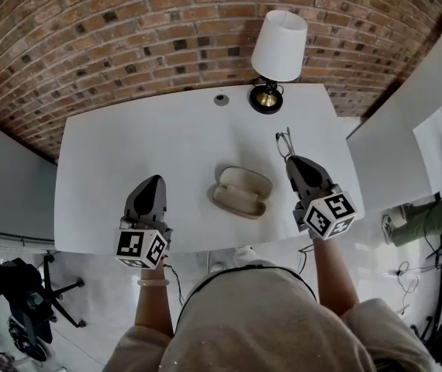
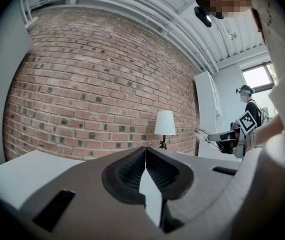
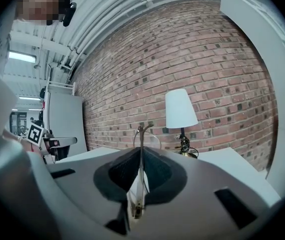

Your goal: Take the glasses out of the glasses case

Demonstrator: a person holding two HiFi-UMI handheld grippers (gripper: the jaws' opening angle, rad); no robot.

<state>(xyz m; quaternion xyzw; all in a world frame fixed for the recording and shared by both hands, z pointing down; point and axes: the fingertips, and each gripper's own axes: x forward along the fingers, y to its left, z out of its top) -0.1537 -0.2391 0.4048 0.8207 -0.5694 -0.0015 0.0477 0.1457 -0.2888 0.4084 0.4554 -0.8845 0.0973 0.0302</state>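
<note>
1. While your right gripper [image 1: 291, 161] pinches the glasses [image 1: 284, 141] by one temple arm, they sit above the right part of the white table [image 1: 105, 153], to the right of the glasses case [image 1: 241, 192].
2. That case lies open near the table's middle, between your two grippers and apart from both.
3. Your left gripper [image 1: 156, 180] has its jaws pressed together on nothing, left of the case.
4. At the far edge stands a lamp [image 1: 277, 49] with a white shade; a small grey grommet [image 1: 221, 98] sits left of it.
5. Beyond runs a brick wall [image 1: 128, 29]; a black office chair [image 1: 19, 293] stands on the pale floor, near left.
</note>
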